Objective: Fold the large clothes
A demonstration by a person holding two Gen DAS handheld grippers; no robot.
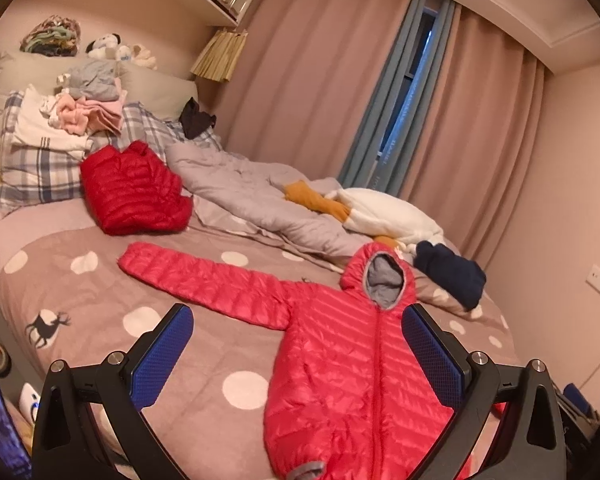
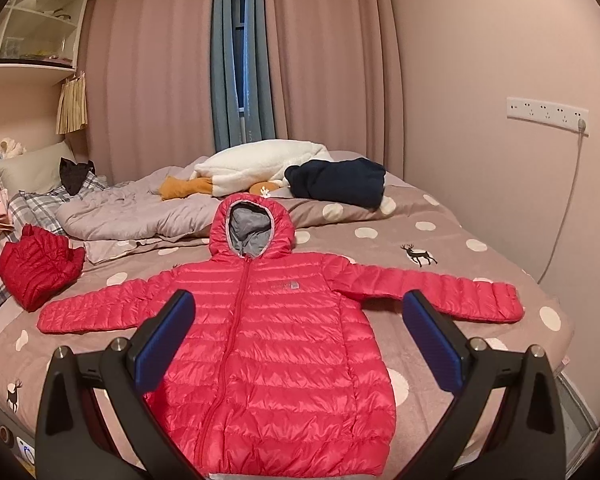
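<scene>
A pink-red hooded puffer jacket lies flat and zipped on the dotted bedspread, both sleeves spread out, grey-lined hood toward the curtains. In the left wrist view the same jacket shows with its left sleeve stretched far left. My left gripper hovers open above the jacket's chest, nothing between its blue pads. Over the jacket's middle my right gripper is also open and holds nothing. Neither touches the fabric.
A folded red puffer jacket rests near the plaid pillows. A rumpled grey duvet, a white plush and a navy garment lie behind the hood. Folded clothes are stacked on the pillows. A wall stands at right.
</scene>
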